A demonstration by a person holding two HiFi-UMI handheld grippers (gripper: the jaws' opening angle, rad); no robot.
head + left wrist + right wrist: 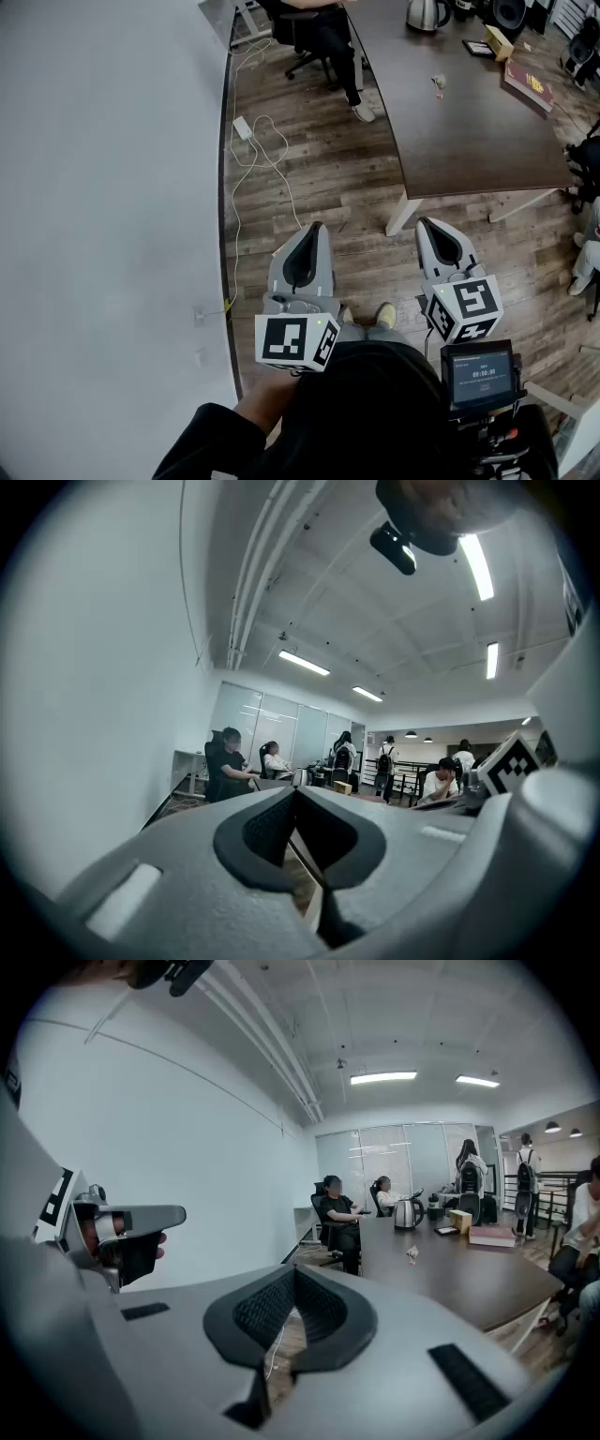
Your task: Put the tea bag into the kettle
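Observation:
The tea bag point(438, 84) is a small pale packet lying on the dark brown table point(469, 141), far ahead of both grippers. The metal kettle point(427, 13) stands at the table's far end. In the right gripper view the kettle point(406, 1213) and the tea bag point(411, 1254) are small and distant on the table point(450, 1283). My left gripper point(314, 228) and right gripper point(425, 225) hang over the wooden floor, short of the table's near edge. Both are shut with nothing between the jaws. The left gripper view faces the far room past the closed left gripper point(295, 791).
A person sits in a black chair point(314, 37) at the table's far left corner. A box point(499, 42), a dark flat device point(478, 49) and a red book point(530, 84) lie on the table. White cables point(258, 159) trail across the floor beside the white wall point(103, 187).

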